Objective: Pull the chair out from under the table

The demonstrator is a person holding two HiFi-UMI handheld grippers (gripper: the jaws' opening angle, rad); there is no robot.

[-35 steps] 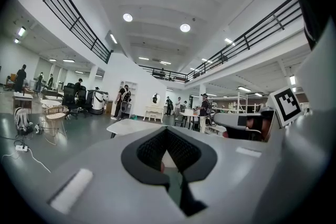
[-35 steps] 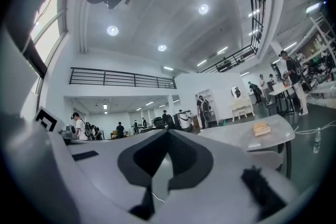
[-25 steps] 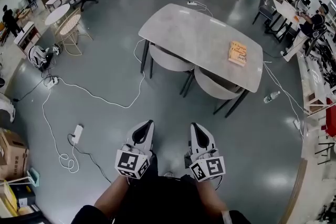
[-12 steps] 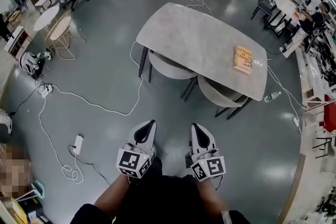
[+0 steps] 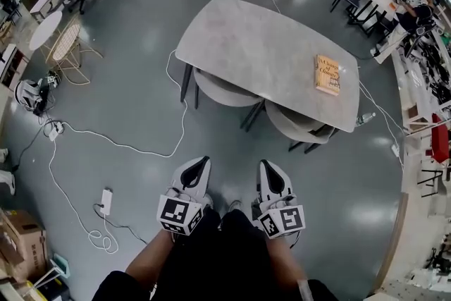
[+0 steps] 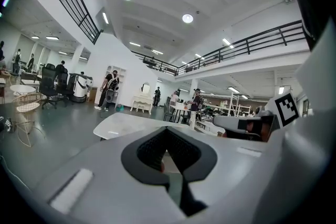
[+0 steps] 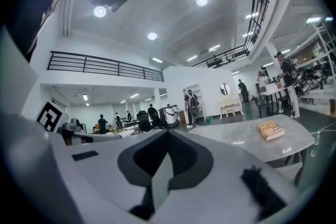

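Both chairs sit tucked under the table (image 5: 261, 46) on its near long side. The left-hand chair (image 5: 224, 89) is pushed in under the middle, and the right-hand chair (image 5: 299, 125) is under the right end, with only their pale rounded backs and dark legs sticking out past the edge. The tabletop is grey stone-look with rounded corners, and a yellowish book (image 5: 327, 74) lies near its right end, well in from the edge. A strip of grey floor (image 5: 225, 141) separates the chairs from the two grippers. The left gripper (image 5: 199, 164) and right gripper (image 5: 266, 166) are side by side, well apart from the chairs and pointing toward them. Both have their jaws pressed together with nothing between them (each gripper view shows the tips meeting on nothing). A white cable (image 5: 127, 146) snakes across the floor from the table's left legs off to the left, ending near a small white adapter (image 5: 106, 199). A bottle (image 5: 364, 119) lies on the floor just past the table's right corner. A cardboard box (image 5: 21, 243) sits at the bottom left, though I can't really tell what's in it from this angle.
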